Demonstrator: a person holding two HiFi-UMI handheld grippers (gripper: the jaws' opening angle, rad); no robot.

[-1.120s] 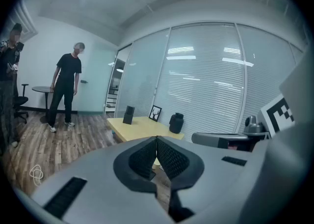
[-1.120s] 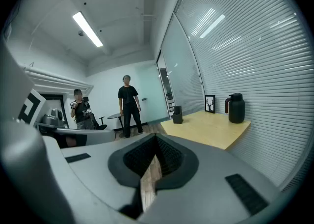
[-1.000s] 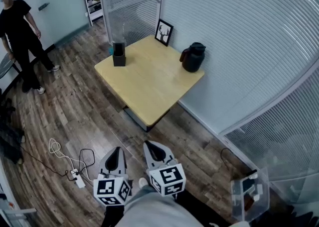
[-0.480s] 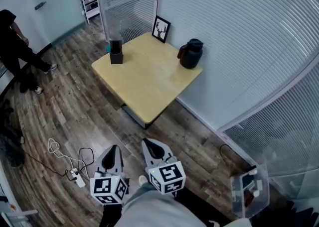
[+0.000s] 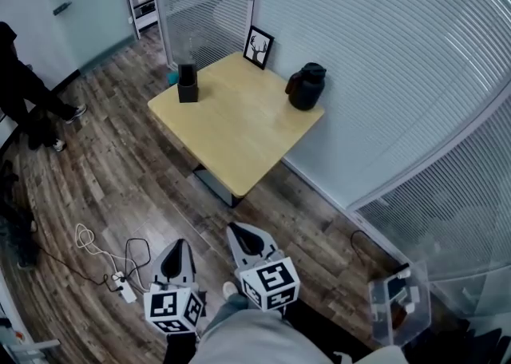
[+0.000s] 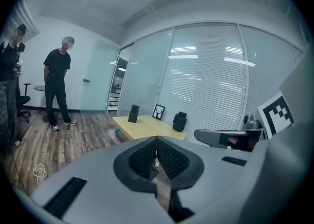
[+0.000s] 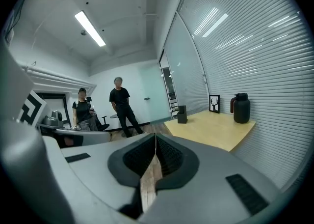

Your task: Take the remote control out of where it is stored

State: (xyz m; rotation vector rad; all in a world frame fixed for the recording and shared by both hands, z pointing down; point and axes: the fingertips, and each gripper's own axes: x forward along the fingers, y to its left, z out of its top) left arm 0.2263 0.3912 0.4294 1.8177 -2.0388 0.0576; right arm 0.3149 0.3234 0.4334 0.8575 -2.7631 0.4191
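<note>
Near, left gripper [image 5: 177, 247] and right gripper [image 5: 241, 234] are both pinched together, empty; the far table [image 5: 239, 135] bears 1 black holder [image 5: 188, 84], contents unclear.

Dark remote [image 5: 186, 73] upright in black holder [image 5: 188, 93]

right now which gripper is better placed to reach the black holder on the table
Left, probably. The black holder stands on the left corner of the table, ahead of the left gripper; the right gripper sits further right. Both are shut and empty.

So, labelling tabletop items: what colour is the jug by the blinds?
Black; the jug shows best in the head view.
</note>
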